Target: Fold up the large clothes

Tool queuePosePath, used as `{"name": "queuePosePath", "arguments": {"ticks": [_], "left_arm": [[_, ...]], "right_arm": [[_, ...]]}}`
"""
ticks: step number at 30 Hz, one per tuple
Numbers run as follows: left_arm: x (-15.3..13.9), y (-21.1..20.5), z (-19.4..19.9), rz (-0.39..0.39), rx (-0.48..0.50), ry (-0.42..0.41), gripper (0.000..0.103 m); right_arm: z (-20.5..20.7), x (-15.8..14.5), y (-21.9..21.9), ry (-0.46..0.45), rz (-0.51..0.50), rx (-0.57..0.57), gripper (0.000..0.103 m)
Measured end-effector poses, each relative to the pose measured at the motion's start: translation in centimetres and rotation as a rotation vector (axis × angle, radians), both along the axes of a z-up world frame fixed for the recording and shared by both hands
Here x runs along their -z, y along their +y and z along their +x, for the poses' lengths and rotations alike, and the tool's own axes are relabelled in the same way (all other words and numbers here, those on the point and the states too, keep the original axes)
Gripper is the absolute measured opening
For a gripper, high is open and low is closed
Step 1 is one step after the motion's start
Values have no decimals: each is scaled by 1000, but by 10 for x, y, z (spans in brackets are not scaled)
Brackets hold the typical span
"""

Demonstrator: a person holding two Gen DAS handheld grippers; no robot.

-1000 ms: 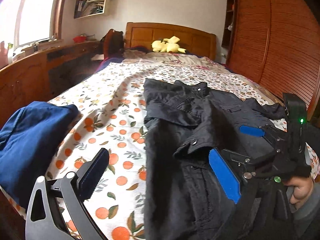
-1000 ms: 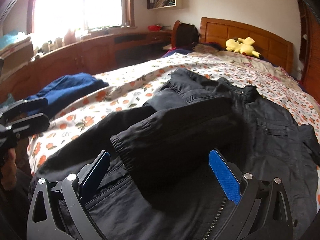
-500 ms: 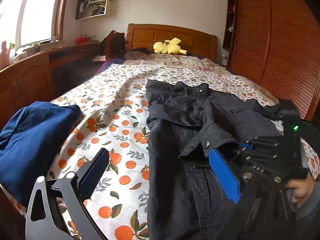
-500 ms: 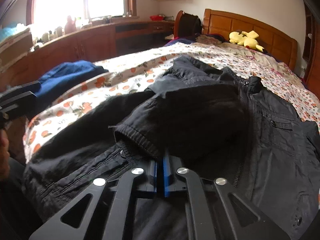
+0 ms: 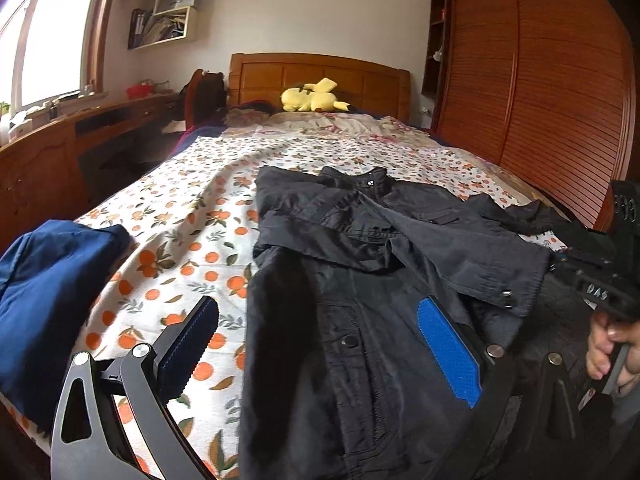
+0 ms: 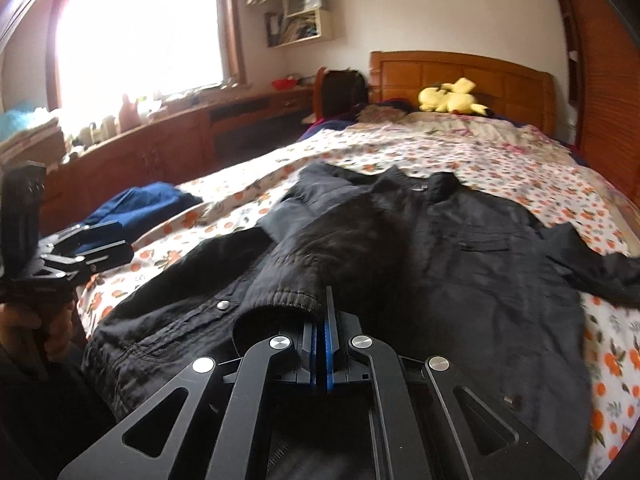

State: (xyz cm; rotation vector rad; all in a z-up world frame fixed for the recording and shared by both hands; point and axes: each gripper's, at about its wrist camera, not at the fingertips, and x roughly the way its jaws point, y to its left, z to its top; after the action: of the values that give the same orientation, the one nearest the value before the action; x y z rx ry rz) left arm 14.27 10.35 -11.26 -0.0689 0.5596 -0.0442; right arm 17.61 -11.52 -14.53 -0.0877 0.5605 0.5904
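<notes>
A black jacket (image 5: pixel 360 360) lies spread on the orange-print bed sheet (image 5: pixel 180 220), collar toward the headboard. In the right wrist view my right gripper (image 6: pixel 325 312) is shut on the ribbed cuff (image 6: pixel 280 300) of the jacket's left sleeve, which is drawn across the jacket (image 6: pixel 460 280). The left wrist view shows that sleeve stretched to the right, its cuff (image 5: pixel 516 296) beside the right gripper (image 5: pixel 596 284) and a hand (image 5: pixel 604 344). My left gripper (image 5: pixel 318 308) hangs open over the jacket's lower left part, nothing between its fingers. It also shows at the left edge as the left gripper (image 6: pixel 92 248).
A folded blue garment (image 5: pixel 52 292) lies at the bed's near left corner. A yellow plush toy (image 5: pixel 312 98) sits by the wooden headboard (image 5: pixel 320 72). A wooden desk (image 5: pixel 60 148) runs along the left under the window, and a slatted wardrobe (image 5: pixel 560 80) stands on the right.
The right gripper went from wide open to shut on the sleeve cuff, then carried it rightward across the jacket. The left gripper drifted slightly and stayed open.
</notes>
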Motion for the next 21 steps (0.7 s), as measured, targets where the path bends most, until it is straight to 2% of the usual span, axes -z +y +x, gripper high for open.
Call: {"name": "queuePosePath", "arguments": {"ticks": [10,13,15,17,19,21], "left_arm": [[2,-31,13,4,54,1,100],[2,-40,17,10,73,2,100],[3,-47,20,14,85,2,100],[4,-55,22,20,97,3,100],[5,-60,22,23,107,4,100],[7,-63,23,24,115,8,100]], "right_arm": [[10,4,-58,-16,-40,160,2],[20,11,-72,-11,-57,216,6],[22,11,-84,-16,-60,253,18],[22,8,-96,-25,-46,280,20],[19,4,-107,-46,-23,301,30],[16,1,-113,-66,-10,307,51]]}}
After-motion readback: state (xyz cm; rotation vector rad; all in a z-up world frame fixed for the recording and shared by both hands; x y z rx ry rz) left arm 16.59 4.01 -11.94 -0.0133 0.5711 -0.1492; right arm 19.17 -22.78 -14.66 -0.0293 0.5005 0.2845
